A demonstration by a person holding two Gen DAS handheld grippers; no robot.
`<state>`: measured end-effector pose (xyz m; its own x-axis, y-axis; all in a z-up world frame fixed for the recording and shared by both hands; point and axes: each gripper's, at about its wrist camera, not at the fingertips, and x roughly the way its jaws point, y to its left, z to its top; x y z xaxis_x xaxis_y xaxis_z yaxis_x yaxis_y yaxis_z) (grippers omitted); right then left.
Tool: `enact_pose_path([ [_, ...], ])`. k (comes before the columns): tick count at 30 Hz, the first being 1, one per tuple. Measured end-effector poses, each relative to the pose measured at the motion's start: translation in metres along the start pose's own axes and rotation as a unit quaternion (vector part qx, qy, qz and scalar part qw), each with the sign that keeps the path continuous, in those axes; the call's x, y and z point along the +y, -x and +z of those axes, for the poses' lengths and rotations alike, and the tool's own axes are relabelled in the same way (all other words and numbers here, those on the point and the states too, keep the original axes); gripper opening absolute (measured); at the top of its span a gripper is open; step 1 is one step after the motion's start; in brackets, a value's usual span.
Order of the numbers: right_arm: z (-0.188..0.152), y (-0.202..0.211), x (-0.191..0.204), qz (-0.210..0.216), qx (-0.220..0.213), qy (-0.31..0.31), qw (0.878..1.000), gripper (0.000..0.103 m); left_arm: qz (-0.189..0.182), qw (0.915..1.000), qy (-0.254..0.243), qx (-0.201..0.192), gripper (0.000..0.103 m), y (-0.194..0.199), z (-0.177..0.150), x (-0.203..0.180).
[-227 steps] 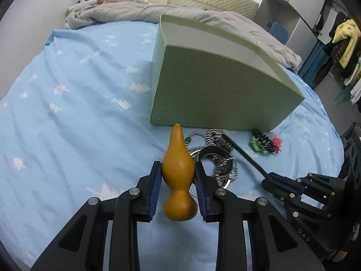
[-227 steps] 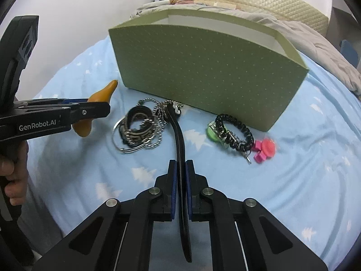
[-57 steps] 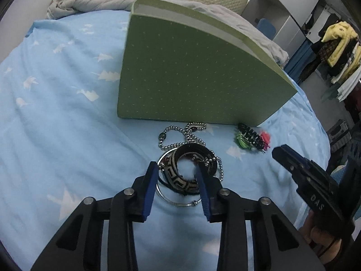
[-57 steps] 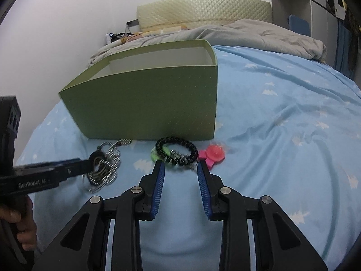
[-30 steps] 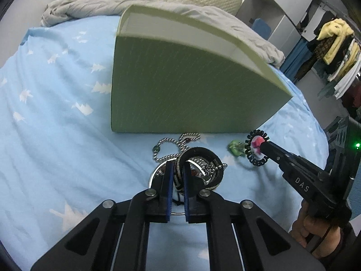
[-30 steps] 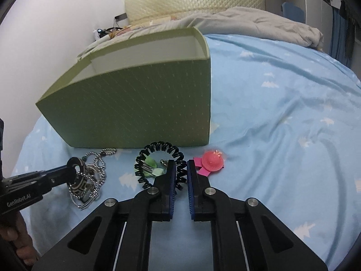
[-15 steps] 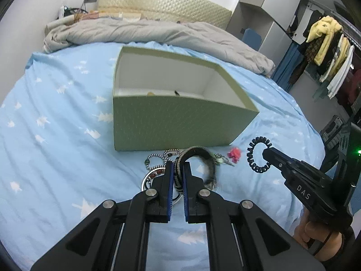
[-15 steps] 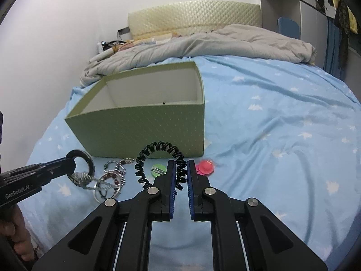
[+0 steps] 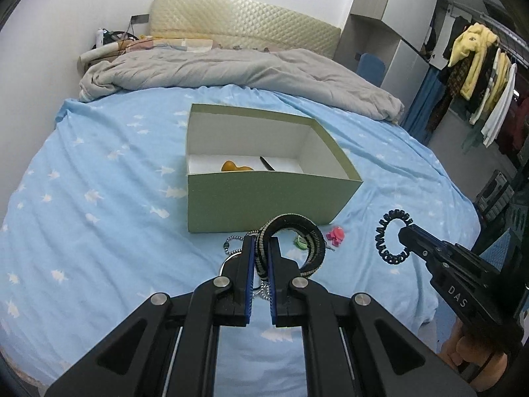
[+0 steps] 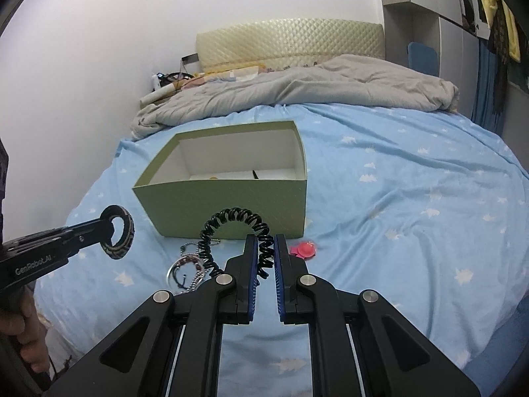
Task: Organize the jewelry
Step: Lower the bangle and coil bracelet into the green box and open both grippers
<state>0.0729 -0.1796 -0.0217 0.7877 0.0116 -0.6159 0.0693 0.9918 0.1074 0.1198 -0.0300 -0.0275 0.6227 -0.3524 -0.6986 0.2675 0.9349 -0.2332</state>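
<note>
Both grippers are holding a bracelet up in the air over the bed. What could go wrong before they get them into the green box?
The left gripper pinches only one edge of the striped bangle, so it might swing and slip out. The right gripper grips a few coils of the springy black coil bracelet, which could stretch and pop free. Either might catch the green box wall and miss.

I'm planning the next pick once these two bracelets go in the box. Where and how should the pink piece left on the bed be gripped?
The pink piece lies flat on the sheet beside the box's front corner. Come straight down from above and pinch across its round disc, jaws spanning the rim; its low profile leaves nothing to grab sideways. Its small tabs look too fine to judge.
</note>
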Motion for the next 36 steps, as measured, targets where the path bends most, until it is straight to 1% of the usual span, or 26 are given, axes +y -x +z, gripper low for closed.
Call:
enact_pose_path([
  [7, 0.018, 0.014, 0.008, 0.006, -0.014, 0.006, 1.0, 0.008, 0.011, 0.9999, -0.006, -0.009, 0.006, 0.017, 0.012, -0.001],
  [12, 0.038, 0.017, 0.014, 0.009, -0.022, 0.011, 1.0, 0.008, 0.017, 0.9997, -0.011, -0.017, 0.006, 0.024, 0.035, -0.004],
  [17, 0.062, 0.01, 0.015, 0.008, -0.025, 0.013, 1.0, 0.008, 0.024, 0.9995, -0.012, -0.019, 0.006, 0.018, 0.057, -0.002],
  [25, 0.088, -0.023, 0.008, 0.011, -0.005, 0.011, 1.0, 0.008, 0.034, 0.9994, -0.008, -0.001, 0.006, -0.012, 0.079, 0.007],
  [36, 0.096, -0.098, -0.001, 0.018, 0.05, 0.007, 0.999, 0.008, 0.048, 0.9982, 0.005, 0.036, 0.006, -0.083, 0.106, 0.035],
])
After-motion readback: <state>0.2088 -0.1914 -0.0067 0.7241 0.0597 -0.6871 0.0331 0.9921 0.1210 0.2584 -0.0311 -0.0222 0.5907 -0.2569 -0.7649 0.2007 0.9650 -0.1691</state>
